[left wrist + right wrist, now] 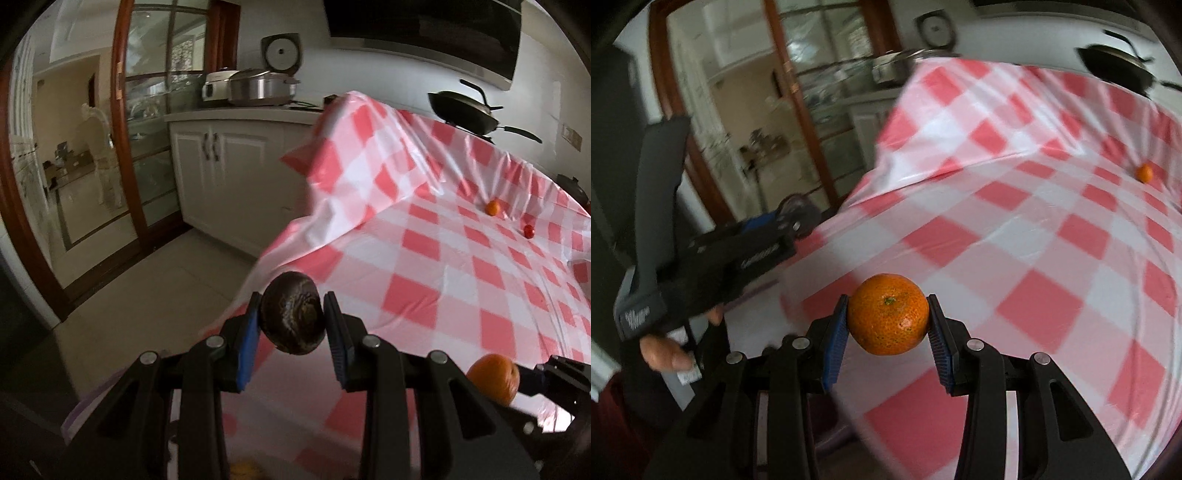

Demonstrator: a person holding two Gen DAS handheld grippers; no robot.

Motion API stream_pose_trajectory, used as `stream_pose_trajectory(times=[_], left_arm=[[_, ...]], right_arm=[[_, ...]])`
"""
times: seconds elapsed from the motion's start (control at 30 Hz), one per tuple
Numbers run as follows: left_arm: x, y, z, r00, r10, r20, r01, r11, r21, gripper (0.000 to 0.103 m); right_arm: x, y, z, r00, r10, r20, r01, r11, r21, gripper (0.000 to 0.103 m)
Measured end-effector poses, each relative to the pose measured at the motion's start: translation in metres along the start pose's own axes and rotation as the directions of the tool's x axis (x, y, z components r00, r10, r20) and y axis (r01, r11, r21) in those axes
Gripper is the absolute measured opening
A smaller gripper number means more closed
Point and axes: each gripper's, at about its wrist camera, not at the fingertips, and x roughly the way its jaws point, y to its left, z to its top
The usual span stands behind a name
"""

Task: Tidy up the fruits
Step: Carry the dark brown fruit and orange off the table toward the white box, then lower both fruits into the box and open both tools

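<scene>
My left gripper point(292, 317) is shut on a dark brown avocado point(292, 318) and holds it in the air over the near left edge of the red-and-white checked tablecloth point(443, 266). My right gripper point(888, 316) is shut on an orange tangerine point(888, 314), also above the cloth; that tangerine shows at the lower right of the left wrist view point(495, 377). A second small tangerine point(492, 207) lies far back on the cloth, also seen in the right wrist view point(1145, 172). A small red fruit point(529, 231) lies near it.
The left hand-held gripper body point(701, 258) sits at the left of the right wrist view. A black wok point(469, 110) stands behind the table. White cabinets point(229, 173) with cookers point(255, 88) on top and a glass door point(147, 122) are at the left. Something yellow point(245, 472) shows under my left gripper.
</scene>
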Motion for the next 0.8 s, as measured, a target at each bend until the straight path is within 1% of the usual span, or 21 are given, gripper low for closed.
stream_pose_trajectory(times=[0.1,0.23,0.37,0.4,0.47,0.5,0.57,0.6,0.67,0.7,0.73,0.8], left_arm=[[-0.008,0.019,-0.007,0.999,0.033,0.002,-0.033,0.999,-0.014,0.034],[-0.018,0.056,-0.021,0.997,0.082,-0.001,-0.082,0.993,-0.082,0.034],[-0.021,0.091,-0.040,0.991,0.129,-0.034,-0.133,0.980,-0.150,0.034],[-0.021,0.102,-0.048,0.989,0.135,-0.053,-0.142,0.974,-0.176,0.034],[-0.018,0.114,-0.061,0.985,0.147,-0.087,-0.161,0.967,-0.197,0.034],[-0.012,0.120,-0.071,0.979,0.163,-0.119,-0.184,0.964,-0.194,0.034],[-0.001,0.128,-0.086,0.969,0.174,-0.173,-0.207,0.959,-0.195,0.034],[0.008,0.133,-0.096,0.960,0.174,-0.220,-0.218,0.956,-0.196,0.034],[0.019,0.138,-0.111,0.944,0.170,-0.283,-0.231,0.952,-0.200,0.034],[0.025,0.139,-0.118,0.935,0.165,-0.314,-0.235,0.951,-0.201,0.034],[0.033,0.140,-0.127,0.922,0.157,-0.355,-0.237,0.952,-0.195,0.034],[0.042,0.141,-0.139,0.904,0.147,-0.400,-0.240,0.952,-0.192,0.034]], right_arm=[[0.002,0.024,-0.005,0.999,0.049,-0.008,-0.050,0.996,-0.077,0.041],[0.005,0.055,-0.013,0.990,0.137,-0.036,-0.141,0.974,-0.175,0.041],[0.018,0.080,-0.026,0.976,0.180,-0.121,-0.205,0.946,-0.249,0.041],[0.023,0.086,-0.031,0.971,0.189,-0.150,-0.224,0.937,-0.269,0.041],[0.033,0.101,-0.042,0.960,0.194,-0.202,-0.252,0.912,-0.323,0.041],[0.037,0.108,-0.047,0.956,0.189,-0.225,-0.259,0.902,-0.345,0.041],[0.050,0.121,-0.057,0.945,0.175,-0.277,-0.274,0.885,-0.377,0.041],[0.057,0.124,-0.060,0.940,0.167,-0.298,-0.279,0.879,-0.386,0.041],[0.076,0.133,-0.069,0.923,0.129,-0.361,-0.280,0.870,-0.405,0.041],[0.083,0.135,-0.073,0.918,0.109,-0.383,-0.276,0.866,-0.416,0.041],[0.093,0.139,-0.077,0.912,0.081,-0.402,-0.268,0.859,-0.435,0.041],[0.111,0.144,-0.084,0.899,0.027,-0.438,-0.251,0.850,-0.463,0.041]])
